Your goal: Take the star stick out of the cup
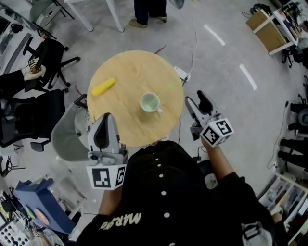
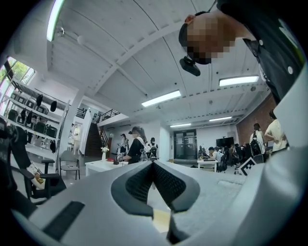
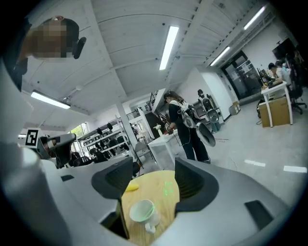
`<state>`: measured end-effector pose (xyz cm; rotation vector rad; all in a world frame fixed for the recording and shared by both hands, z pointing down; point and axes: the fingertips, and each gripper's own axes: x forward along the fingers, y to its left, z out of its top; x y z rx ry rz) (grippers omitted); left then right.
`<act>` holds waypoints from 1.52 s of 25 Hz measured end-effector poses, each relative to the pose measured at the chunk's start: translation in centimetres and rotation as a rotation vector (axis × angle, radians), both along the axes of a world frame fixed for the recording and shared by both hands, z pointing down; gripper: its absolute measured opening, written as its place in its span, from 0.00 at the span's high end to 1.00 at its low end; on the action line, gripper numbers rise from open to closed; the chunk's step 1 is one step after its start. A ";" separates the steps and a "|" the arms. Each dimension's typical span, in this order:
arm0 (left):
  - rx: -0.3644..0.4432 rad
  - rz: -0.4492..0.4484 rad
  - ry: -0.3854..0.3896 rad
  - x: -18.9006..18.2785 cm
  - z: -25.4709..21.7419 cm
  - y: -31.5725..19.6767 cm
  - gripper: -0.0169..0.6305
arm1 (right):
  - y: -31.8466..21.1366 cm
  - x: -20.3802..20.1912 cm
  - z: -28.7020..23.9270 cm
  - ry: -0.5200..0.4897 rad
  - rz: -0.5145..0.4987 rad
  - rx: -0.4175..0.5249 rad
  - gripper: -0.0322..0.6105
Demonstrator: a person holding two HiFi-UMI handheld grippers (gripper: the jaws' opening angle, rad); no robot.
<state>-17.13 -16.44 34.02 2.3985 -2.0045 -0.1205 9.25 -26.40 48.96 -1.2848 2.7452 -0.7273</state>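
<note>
A white cup [image 1: 150, 103] with a handle stands on the round wooden table [image 1: 130, 72], right of its middle. A pale green see-through star stick [image 1: 168, 89] leans out of the cup toward the far right. In the right gripper view the cup [image 3: 142, 210] and the stick's star head [image 3: 168, 188] show between the jaws. My right gripper [image 1: 194, 97] is open, off the table's right edge, apart from the cup. My left gripper [image 1: 106, 120] hovers at the table's near left edge, shut and empty. In its own view the left gripper [image 2: 154, 166] points up at the room.
A yellow banana-shaped thing [image 1: 103, 87] lies at the table's left. Black office chairs [image 1: 45, 62] and a grey chair [image 1: 67, 137] stand left of the table. A power strip with a cord [image 1: 182, 74] lies on the floor behind the table. Someone's legs [image 1: 149, 12] stand beyond.
</note>
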 end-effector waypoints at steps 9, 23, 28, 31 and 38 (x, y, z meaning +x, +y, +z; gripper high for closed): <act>-0.057 -0.023 -0.001 0.3 2.5 -0.1 0.98 | -1.5 -3.7 12.0 -0.005 -0.091 -0.231 0.54; -0.151 -0.087 -0.002 -1.1 6.0 0.8 0.98 | -2.2 -11.2 21.1 -0.136 -0.266 -0.464 0.70; -0.168 -0.101 0.001 -1.6 6.6 0.9 0.98 | -2.7 -12.4 21.9 -0.157 -0.277 -0.491 0.73; -0.170 -0.104 0.000 -1.5 6.8 1.3 0.98 | -2.5 -12.4 22.2 -0.169 -0.268 -0.501 0.81; -0.170 -0.106 -0.004 -1.5 7.1 1.0 0.98 | -2.7 -12.5 22.6 -0.182 -0.252 -0.496 0.92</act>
